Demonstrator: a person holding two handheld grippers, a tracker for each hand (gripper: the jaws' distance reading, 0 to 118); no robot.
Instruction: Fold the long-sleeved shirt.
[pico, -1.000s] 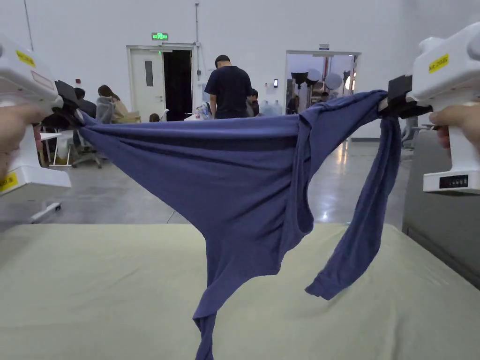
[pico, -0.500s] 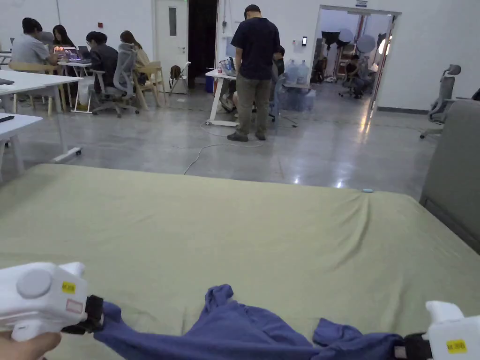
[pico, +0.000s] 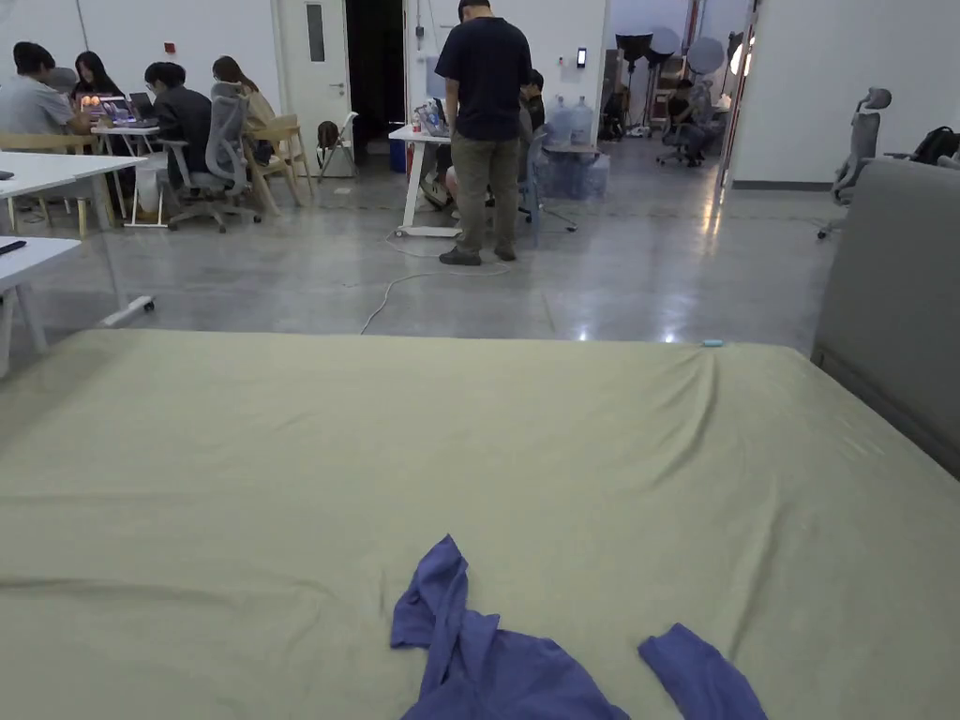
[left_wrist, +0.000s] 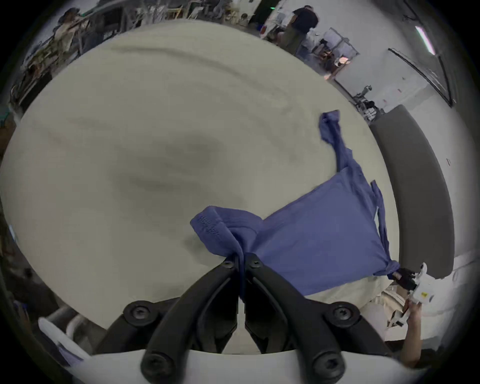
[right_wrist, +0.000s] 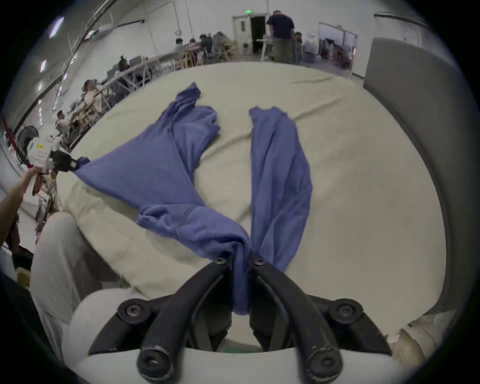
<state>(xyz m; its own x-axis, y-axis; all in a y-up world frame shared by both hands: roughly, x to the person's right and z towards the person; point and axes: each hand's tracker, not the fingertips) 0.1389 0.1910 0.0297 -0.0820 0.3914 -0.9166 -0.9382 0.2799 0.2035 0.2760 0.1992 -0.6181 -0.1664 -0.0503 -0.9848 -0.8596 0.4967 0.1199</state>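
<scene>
Blue long-sleeved shirt (right_wrist: 166, 166) lay spread on the green-covered bed (pico: 281, 450), 2 sleeves pointing away. Left gripper (left_wrist: 240, 259) pinched 1 near corner, right gripper (right_wrist: 239, 259) pinched the other; fabric stretched between them at the bed's near edge.

Plain blue-violet shirt (right_wrist: 166, 166), no print. Pale olive-green cover on the table (pico: 281, 469). Black jaws on white-bodied left claw (left_wrist: 240, 259) and right claw (right_wrist: 240, 259). Grey upholstered panel (pico: 891, 300) alongside.
</scene>
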